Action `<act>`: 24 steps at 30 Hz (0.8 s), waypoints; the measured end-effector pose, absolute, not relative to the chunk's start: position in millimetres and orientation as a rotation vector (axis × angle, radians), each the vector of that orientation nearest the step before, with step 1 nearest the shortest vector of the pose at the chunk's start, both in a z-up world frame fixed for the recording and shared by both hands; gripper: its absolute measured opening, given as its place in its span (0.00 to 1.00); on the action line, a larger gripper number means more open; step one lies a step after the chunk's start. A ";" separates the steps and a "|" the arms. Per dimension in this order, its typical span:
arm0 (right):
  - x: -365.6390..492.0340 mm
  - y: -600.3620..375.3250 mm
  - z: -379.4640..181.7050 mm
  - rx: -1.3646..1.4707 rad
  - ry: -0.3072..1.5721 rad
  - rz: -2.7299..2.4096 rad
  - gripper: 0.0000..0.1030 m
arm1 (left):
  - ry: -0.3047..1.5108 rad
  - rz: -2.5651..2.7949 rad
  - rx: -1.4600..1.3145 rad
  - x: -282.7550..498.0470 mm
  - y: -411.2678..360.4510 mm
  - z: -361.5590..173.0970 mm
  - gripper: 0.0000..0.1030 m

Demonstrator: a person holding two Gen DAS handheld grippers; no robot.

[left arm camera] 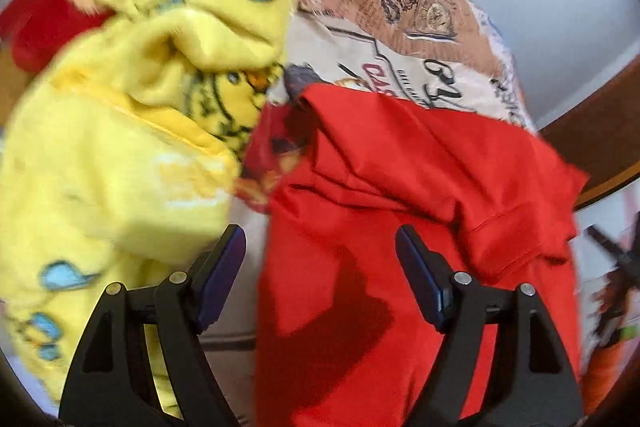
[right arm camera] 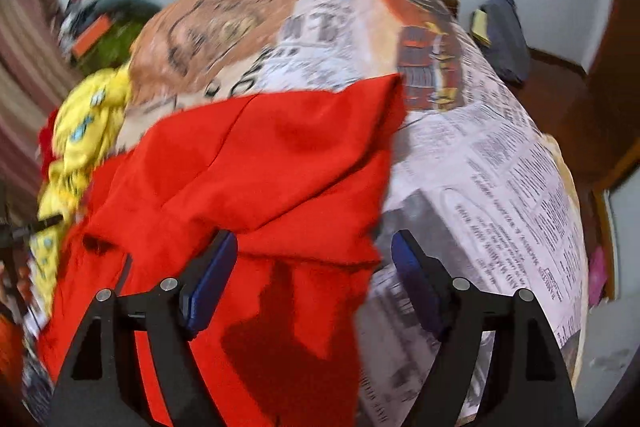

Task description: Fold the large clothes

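A red garment (left arm camera: 400, 187) lies crumpled on a bed covered with a newspaper-print sheet (left arm camera: 400, 39). My left gripper (left arm camera: 320, 267) is open just above the garment's near part, with nothing between its fingers. In the right wrist view the red garment (right arm camera: 260, 167) lies folded over on itself on the printed sheet (right arm camera: 500, 167). My right gripper (right arm camera: 314, 267) is open over the garment's right edge, its left finger above red cloth and its right finger above the sheet.
A yellow fleece garment with blue cartoon prints (left arm camera: 140, 87) is heaped left of the red one, also seen in the right wrist view (right arm camera: 80, 135). A red fuzzy item (left arm camera: 44, 7) lies behind it. A dark bag (right arm camera: 504, 35) sits on the floor by the wall.
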State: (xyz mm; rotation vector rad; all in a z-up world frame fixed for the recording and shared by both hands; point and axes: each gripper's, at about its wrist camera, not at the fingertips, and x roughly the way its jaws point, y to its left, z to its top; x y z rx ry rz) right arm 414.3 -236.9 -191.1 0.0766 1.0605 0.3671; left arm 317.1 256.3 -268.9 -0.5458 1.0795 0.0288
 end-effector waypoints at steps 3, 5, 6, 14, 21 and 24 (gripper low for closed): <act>424.4 -248.0 -201.4 0.160 1.089 0.342 0.74 | 1.116 0.005 -0.689 330.3 262.6 -292.1 0.75; 430.1 -252.7 -211.6 0.196 1.115 0.338 0.74 | 1.128 -0.005 -0.731 338.2 263.6 -303.4 0.75; 432.0 -255.5 -215.3 0.215 1.127 0.339 0.74 | 1.133 0.004 -0.738 342.6 265.3 -308.5 0.75; 441.1 -258.9 -228.5 0.274 1.155 0.358 0.74 | 1.111 -0.026 -0.715 375.5 277.9 -310.3 0.75; 457.9 -244.8 -234.9 0.286 1.158 0.386 0.74 | 1.155 -0.028 -0.671 404.3 266.6 -323.7 0.82; 463.9 -238.0 -239.0 0.285 1.147 0.387 0.77 | 1.194 -0.078 -0.617 407.8 250.4 -328.3 0.83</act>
